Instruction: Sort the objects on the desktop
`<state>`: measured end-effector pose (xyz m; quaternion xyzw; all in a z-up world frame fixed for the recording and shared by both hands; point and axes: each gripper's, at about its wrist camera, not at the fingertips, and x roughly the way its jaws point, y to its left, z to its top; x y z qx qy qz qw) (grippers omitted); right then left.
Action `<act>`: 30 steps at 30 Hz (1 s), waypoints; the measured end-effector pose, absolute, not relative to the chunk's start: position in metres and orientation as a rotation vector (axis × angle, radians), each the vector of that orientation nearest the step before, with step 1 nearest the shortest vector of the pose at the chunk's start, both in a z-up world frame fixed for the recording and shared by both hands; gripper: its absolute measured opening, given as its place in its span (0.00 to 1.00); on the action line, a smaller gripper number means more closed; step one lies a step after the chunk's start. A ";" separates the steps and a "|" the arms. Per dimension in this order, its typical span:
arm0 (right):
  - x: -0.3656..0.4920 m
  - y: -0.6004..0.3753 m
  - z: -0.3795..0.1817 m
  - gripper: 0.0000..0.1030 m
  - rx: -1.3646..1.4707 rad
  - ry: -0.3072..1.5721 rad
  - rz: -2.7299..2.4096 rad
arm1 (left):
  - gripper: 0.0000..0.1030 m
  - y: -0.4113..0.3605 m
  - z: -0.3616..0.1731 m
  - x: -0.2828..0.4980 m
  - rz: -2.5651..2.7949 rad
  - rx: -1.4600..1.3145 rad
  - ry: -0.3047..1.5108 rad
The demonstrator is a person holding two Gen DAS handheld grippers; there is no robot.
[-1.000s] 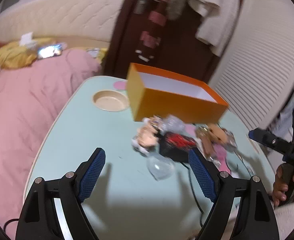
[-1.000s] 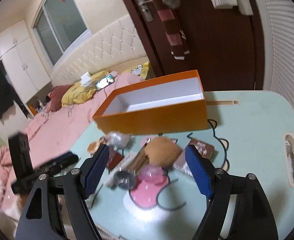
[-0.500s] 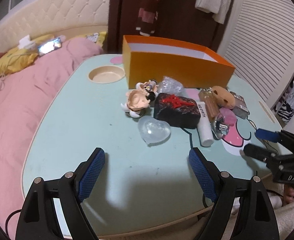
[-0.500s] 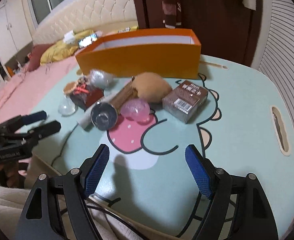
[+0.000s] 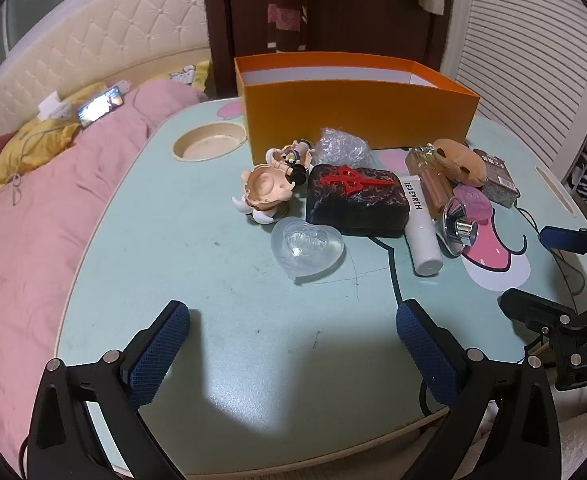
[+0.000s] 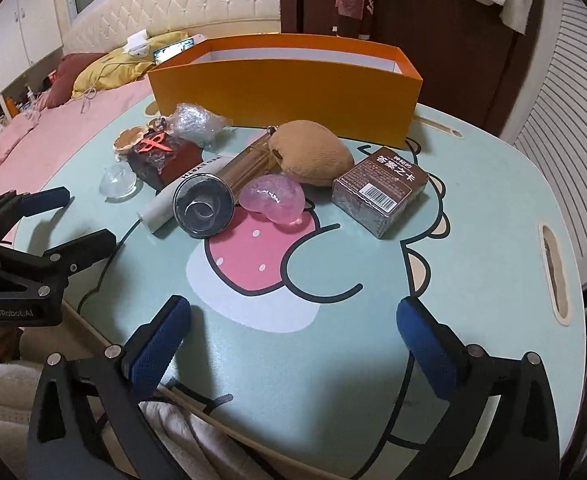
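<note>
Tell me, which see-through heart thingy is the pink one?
The pink heart lies beside the tan plush; the clear heart, colourless, lies apart in front of the black case.

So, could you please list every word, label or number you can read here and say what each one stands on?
"RED EARTH": white tube.
"GenRobot.AI": body of the left gripper, seen from the right wrist.
"DA", then cut off: body of the right gripper, seen from the left wrist.
Brown box: Chinese characters, barcode and fine print, too small to read.
</note>
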<state>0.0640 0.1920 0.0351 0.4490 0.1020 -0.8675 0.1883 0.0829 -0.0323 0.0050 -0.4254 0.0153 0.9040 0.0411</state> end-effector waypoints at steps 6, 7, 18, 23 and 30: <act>0.066 0.192 0.034 1.00 1.257 0.288 -2.439 | 1.00 -0.032 0.005 0.083 2.764 -1.299 0.050; 0.066 0.192 0.034 1.00 1.256 0.288 -2.438 | 1.00 -0.033 0.005 0.083 2.763 -1.296 0.051; 0.064 0.189 0.034 1.00 1.256 0.293 -2.433 | 1.00 -0.031 0.004 0.084 2.756 -1.258 0.066; 0.065 0.188 0.034 1.00 1.257 0.292 -2.433 | 1.00 -0.033 0.002 0.086 2.738 -1.166 0.091; 0.064 0.187 0.034 1.00 1.257 0.292 -2.434 | 1.00 -0.031 0.003 0.087 2.743 -1.162 0.094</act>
